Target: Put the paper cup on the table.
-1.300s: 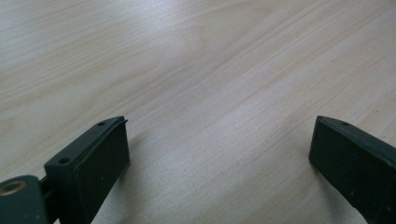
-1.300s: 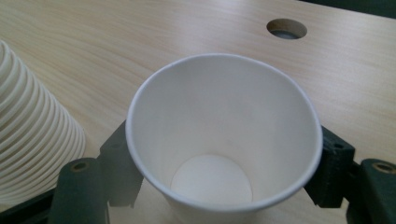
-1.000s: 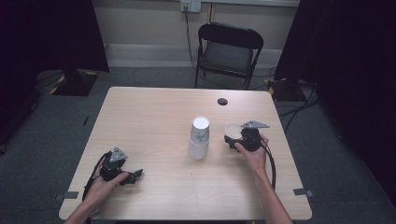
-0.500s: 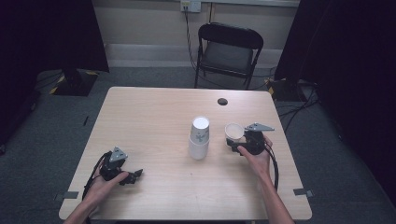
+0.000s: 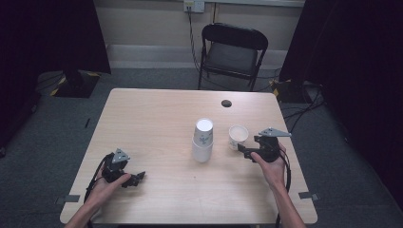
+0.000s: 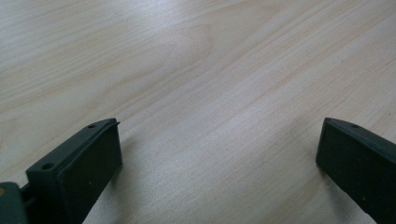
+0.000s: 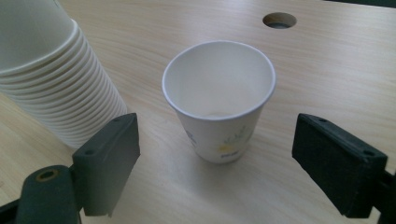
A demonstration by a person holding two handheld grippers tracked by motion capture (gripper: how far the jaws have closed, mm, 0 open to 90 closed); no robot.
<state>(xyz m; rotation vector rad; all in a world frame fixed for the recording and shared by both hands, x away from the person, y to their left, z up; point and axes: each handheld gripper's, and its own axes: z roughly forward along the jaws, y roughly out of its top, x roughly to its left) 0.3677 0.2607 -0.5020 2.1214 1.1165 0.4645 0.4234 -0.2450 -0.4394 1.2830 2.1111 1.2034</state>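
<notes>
I've got the right gripper [image 5: 243,151] released, jaws wide apart, and they've just been opening with the single paper cup [image 7: 219,100] standing between them but untouched by either pad. That cup sits upright, mouth up, on the desk [image 5: 157,118], just to the right of the upside-down stack of cups [image 5: 203,140] in the high view, apart from it. From the right gripper view I see the stack [image 7: 51,79] at the left edge, its ribbed rims layered, and the cable hole [image 7: 279,20] in the desk well beyond the cup.

My read: one cup is off the stack and set down, so this is the let-go step, with the gripper just beside what it placed.

The left gripper [image 5: 138,178] rests low at the near left of the desk, jaws spread over bare wood, nothing between them in its own view.

Next, I reckon, comes the pull-away: I'd draw the right gripper straight back and up so neither pad clips the rim, since an empty paper cup would tip at a nudge. Then across to the stack, where gripping only the top cup without dragging the nested ones along will need a steadying hold lower down, which looks like a job for the idle left gripper.
</notes>
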